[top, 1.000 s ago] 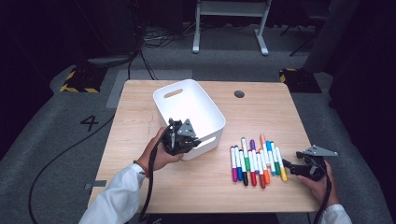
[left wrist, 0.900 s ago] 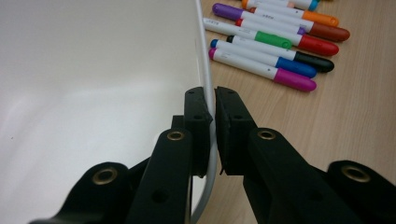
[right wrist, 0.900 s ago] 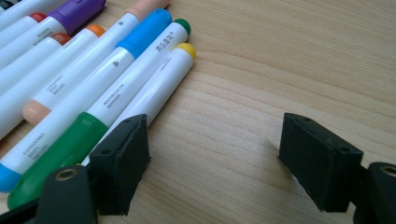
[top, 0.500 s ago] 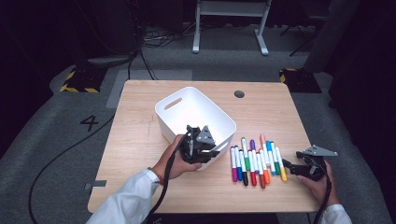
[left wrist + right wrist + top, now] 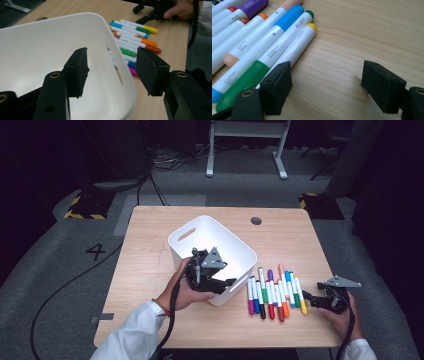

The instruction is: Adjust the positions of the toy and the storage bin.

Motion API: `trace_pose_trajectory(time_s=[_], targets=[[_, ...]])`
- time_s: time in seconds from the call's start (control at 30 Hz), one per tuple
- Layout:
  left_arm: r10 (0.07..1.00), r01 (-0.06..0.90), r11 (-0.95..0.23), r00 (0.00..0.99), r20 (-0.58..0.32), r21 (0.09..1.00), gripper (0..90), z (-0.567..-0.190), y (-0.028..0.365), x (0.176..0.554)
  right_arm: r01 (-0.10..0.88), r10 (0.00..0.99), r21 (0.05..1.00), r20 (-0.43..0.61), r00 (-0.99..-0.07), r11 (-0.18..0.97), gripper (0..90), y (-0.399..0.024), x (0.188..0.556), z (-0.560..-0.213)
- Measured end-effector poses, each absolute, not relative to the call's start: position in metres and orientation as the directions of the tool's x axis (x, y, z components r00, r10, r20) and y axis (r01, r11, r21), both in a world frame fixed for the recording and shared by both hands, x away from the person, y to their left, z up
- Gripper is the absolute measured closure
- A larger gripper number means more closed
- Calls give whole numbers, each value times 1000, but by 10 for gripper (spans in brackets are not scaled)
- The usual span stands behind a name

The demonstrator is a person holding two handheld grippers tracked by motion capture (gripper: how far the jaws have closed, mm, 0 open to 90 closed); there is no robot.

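Observation:
A white bin (image 5: pixel 197 237) stands mid-table, turned at an angle. My left gripper (image 5: pixel 226 282) hovers over its near right wall. Its jaws have just been opening and stand apart on either side of the bin's rim (image 5: pixel 128 82) without pressing it; the left gripper (image 5: pixel 112 63) is open. A row of several coloured markers (image 5: pixel 274 292) lies right of the bin. My right gripper (image 5: pixel 306 298) rests low at the row's right end, open, and the right gripper (image 5: pixel 324 75) has bare wood between its jaws. The yellow marker (image 5: pixel 297 42) lies against its left jaw.
The wooden table (image 5: pixel 150 235) has a dark round hole (image 5: pixel 256 220) near its far edge. A cable (image 5: pixel 70 285) trails over the grey floor at left. A white stand (image 5: pixel 245 145) is beyond the table. A hand (image 5: pixel 181 8) holds the right gripper past the markers.
The bin has slid toward the near right and turned, closer to the markers. My left gripper went with it, then rose a little and opened off the wall. The right gripper stayed put.

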State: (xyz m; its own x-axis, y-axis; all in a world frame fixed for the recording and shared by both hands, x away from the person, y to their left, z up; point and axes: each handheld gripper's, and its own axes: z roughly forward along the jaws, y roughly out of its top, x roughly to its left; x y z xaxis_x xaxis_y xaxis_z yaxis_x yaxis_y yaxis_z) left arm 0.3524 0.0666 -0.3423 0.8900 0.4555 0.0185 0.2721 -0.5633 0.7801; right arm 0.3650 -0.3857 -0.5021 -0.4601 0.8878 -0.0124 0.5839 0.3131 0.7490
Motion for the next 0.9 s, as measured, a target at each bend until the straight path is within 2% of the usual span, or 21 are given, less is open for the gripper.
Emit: trace_pose_trajectory(time_s=[0.1, 0.13, 0.17, 0.23, 0.27, 0.43, 0.67, 0.77, 0.87, 0.9], targets=[[535, 319, -489, 845, -10, 812, 358, -341, 85, 362, 584, 888, 749, -13, -460, 313, 243, -386, 365, -502], [535, 319, -489, 845, -10, 812, 323, -341, 85, 362, 584, 888, 749, -13, -460, 313, 243, -386, 365, -502], [564, 324, -481, 826, 5, 815, 285, -342, 90, 366, 584, 888, 749, -12, -460, 312, 243, -386, 365, -502], [623, 341, -471, 782, 33, 813, 263, -343, 107, 377, 584, 888, 749, -12, -460, 313, 243, -386, 365, -502], [623, 341, -471, 782, 33, 813, 252, -343, 107, 377, 584, 888, 749, -12, -460, 313, 243, -386, 365, -502], [709, 393, -431, 704, 36, 812, 231, -347, 145, 403, 583, 888, 749, -13, -460, 313, 243, -386, 365, -502], [790, 463, -379, 612, 20, 801, 232, -357, 175, 438, 583, 888, 750, -13, -460, 313, 243, -386, 365, -502], [821, 499, -337, 570, -9, 799, 266, -364, 182, 456, 583, 888, 749, -13, -460, 313, 243, -386, 365, -502], [848, 538, -293, 528, -45, 790, 425, -373, 187, 479, 584, 888, 749, -12, -460, 313, 243, -386, 365, -502], [848, 538, -293, 528, -45, 790, 446, -373, 187, 479, 584, 888, 749, -13, -460, 313, 243, -386, 365, -502]])
